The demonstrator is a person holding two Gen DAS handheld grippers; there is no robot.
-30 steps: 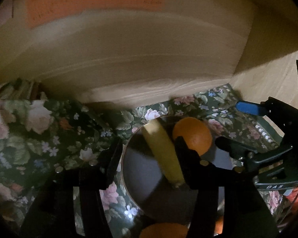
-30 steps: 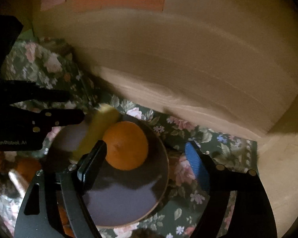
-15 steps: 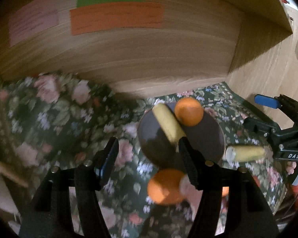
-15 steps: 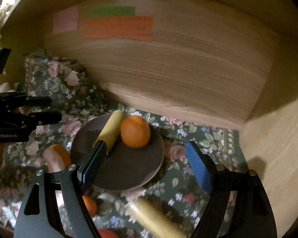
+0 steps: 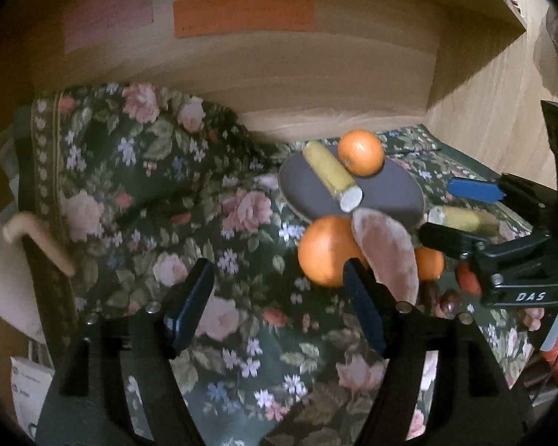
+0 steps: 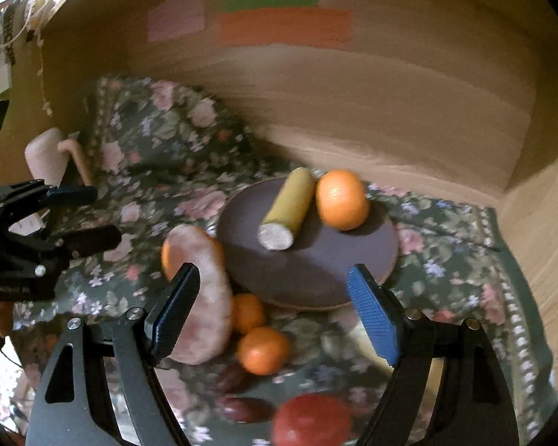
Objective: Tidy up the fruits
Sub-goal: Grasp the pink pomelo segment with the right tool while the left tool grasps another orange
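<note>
So the surface is a wooden shelf or nook (image 6: 409,119) covered with a dark floral cloth (image 5: 137,193), bunched up toward the back left. Sitting on the cloth: a dark round plate (image 6: 316,271), a big orange (image 5: 325,251) just in front of it, a pinkish oblong fruit (image 6: 208,297), two small oranges (image 6: 262,349), a red fruit (image 6: 310,423) and some dark brown ones (image 6: 247,409).

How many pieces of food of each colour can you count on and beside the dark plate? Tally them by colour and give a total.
Orange fruits: 4
Yellow cut pieces: 2
Pink oblong piece: 1
Dark red small fruits: 2
Red fruit: 1
Total: 10
</note>
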